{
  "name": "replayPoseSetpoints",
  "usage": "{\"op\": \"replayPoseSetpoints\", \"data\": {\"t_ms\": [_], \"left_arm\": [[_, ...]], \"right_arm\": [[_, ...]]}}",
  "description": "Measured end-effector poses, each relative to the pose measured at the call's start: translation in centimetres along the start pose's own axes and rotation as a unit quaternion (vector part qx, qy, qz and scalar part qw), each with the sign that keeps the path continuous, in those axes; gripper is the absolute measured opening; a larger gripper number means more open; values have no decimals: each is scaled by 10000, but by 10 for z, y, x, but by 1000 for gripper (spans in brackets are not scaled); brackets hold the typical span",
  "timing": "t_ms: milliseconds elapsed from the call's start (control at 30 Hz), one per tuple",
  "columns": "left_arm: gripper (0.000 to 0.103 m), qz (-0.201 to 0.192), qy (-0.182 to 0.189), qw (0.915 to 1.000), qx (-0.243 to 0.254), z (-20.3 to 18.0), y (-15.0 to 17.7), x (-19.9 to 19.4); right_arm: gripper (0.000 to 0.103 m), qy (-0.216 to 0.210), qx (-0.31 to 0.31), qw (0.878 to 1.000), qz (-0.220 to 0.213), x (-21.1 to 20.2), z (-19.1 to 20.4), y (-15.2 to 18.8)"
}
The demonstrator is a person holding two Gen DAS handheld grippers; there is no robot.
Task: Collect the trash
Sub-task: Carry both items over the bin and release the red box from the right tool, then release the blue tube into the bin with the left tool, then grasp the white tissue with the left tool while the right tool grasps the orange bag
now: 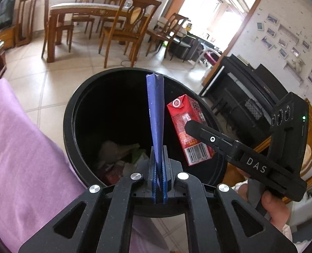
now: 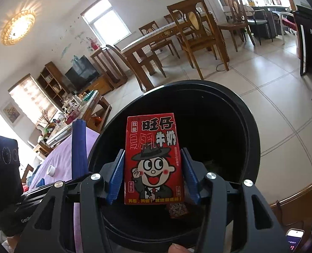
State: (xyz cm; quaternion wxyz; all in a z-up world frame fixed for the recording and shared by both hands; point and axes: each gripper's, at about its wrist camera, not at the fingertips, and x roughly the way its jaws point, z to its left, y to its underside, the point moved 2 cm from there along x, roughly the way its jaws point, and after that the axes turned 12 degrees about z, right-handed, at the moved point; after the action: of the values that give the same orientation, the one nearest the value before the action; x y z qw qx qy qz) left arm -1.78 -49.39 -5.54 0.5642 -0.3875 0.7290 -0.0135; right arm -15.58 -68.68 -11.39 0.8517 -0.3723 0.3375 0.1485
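A black round trash bin stands open below both grippers, with crumpled trash at its bottom. My left gripper is shut on a flat blue wrapper that stands upright over the bin's mouth. The same blue wrapper shows at the left of the right wrist view. My right gripper is shut on a red milk carton, its blue pads against the carton's two sides. The carton hangs tilted over the bin's right rim, one black finger lying across it.
A purple cloth covers the surface left of the bin, with a small white cup on it. A wooden dining table and chairs stand behind on the tiled floor. A black piano is at the right. A phone lies nearby.
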Motion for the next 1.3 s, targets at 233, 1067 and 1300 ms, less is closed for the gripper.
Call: {"op": "replayPoseSetpoints", "data": {"t_ms": [233,1067,1300], "left_arm": [[66,-198,-328,9992,83,-1,6,-25],[74,133,-2695,9585,-918,171,114,-168],[53,363,-2963,9534,-441,160,103,-145]], "right_arm": [[68,61,-68,10000,6,-2,10,0],[89,-1187,-2829,9479,856,18,151,107],[80,-1046,-3477,9269,946,35,175,126]]}}
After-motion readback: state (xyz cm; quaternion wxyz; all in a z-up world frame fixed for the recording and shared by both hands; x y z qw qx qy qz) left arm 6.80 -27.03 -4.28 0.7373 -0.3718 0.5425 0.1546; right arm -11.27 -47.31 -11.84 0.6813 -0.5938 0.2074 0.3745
